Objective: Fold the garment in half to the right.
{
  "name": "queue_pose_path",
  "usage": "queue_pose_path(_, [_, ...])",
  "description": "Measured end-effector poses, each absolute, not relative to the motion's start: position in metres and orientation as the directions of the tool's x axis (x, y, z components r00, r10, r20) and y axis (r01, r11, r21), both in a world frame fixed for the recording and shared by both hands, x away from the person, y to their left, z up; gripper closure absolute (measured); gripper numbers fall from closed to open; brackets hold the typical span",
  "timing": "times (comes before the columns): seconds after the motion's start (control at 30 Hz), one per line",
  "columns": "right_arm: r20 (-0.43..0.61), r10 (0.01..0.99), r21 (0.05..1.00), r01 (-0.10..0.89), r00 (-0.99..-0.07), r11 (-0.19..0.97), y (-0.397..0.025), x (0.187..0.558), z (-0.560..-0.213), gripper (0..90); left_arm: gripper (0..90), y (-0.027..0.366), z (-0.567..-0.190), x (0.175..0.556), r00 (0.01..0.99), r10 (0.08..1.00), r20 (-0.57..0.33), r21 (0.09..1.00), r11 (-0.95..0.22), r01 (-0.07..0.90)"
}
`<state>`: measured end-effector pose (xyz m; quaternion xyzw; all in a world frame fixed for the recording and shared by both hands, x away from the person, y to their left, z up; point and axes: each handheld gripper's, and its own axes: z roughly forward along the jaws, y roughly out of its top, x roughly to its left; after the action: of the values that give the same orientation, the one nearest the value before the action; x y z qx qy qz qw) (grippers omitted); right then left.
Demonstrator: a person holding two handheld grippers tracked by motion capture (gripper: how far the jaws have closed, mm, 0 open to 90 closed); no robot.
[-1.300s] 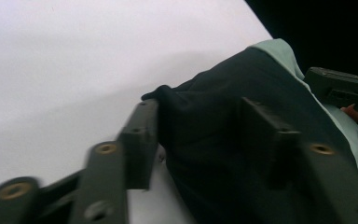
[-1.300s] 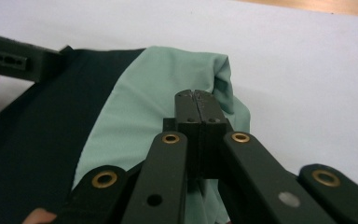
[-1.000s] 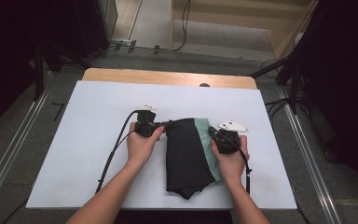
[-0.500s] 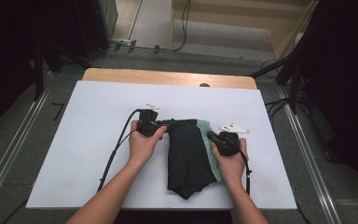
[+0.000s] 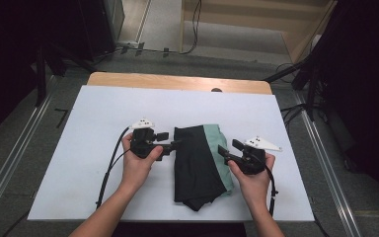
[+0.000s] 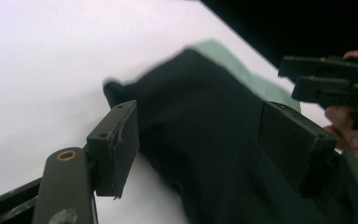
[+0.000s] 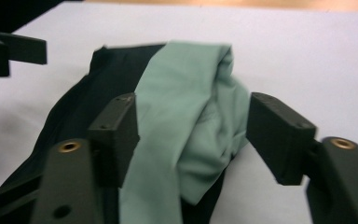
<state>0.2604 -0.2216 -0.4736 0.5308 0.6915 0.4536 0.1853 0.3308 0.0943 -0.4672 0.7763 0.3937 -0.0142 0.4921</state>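
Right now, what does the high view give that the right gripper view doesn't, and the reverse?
High view alone: both hands, the left gripper at the cloth's left edge, the right gripper at its right edge, the whole white table, the floor beyond. Right gripper view alone: close folds in the green layer between its open jaws. Both: the folded black and green cloth lying on the table.

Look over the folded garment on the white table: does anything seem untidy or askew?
Yes. The black garment is folded unevenly: its green layer bunches into a rumpled lump along one edge, and the near end tapers crookedly.
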Motion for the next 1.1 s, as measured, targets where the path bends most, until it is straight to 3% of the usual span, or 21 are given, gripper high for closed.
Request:
queue_pose_path(0.13, [0.242, 0.909, 0.765, 0.643, -0.34, 0.037, -0.217, 0.263, -0.494, 29.1, 28.8, 0.089, -0.483, 0.325, 0.665, 0.604, -0.44, 0.713, -0.215, 0.667])
queue_pose_path(0.37, [0.298, 0.904, 0.661, 0.749, -0.305, 0.035, -0.215, 0.266, -0.516, 35.7, 31.0, 0.077, -0.499, 0.315, 0.662, 0.602, -0.445, 0.669, -0.268, 0.693])
queue_pose_path(0.47, [0.309, 0.897, 0.658, 0.752, -0.316, 0.038, -0.215, 0.266, -0.517, 44.2, 32.6, 0.073, -0.505, 0.312, 0.659, 0.597, -0.457, 0.651, -0.28, 0.706])
queue_pose_path(0.57, [0.307, 0.891, 0.658, 0.751, -0.334, 0.055, -0.213, 0.266, -0.518, 55.0, 41.1, 0.068, -0.506, 0.31, 0.668, 0.585, -0.459, 0.64, -0.304, 0.706])
queue_pose_path(0.8, [0.331, 0.881, 0.655, 0.754, -0.338, 0.043, -0.21, 0.271, -0.519, 70.4, 78.9, 0.055, -0.504, 0.309, 0.693, 0.589, -0.416, 0.642, -0.35, 0.682])
queue_pose_path(1.1, [0.281, 0.892, 0.684, 0.726, -0.355, 0.073, -0.185, 0.29, -0.516, 73.6, 82.3, 0.079, -0.497, 0.321, 0.682, 0.622, -0.386, 0.662, -0.328, 0.674])
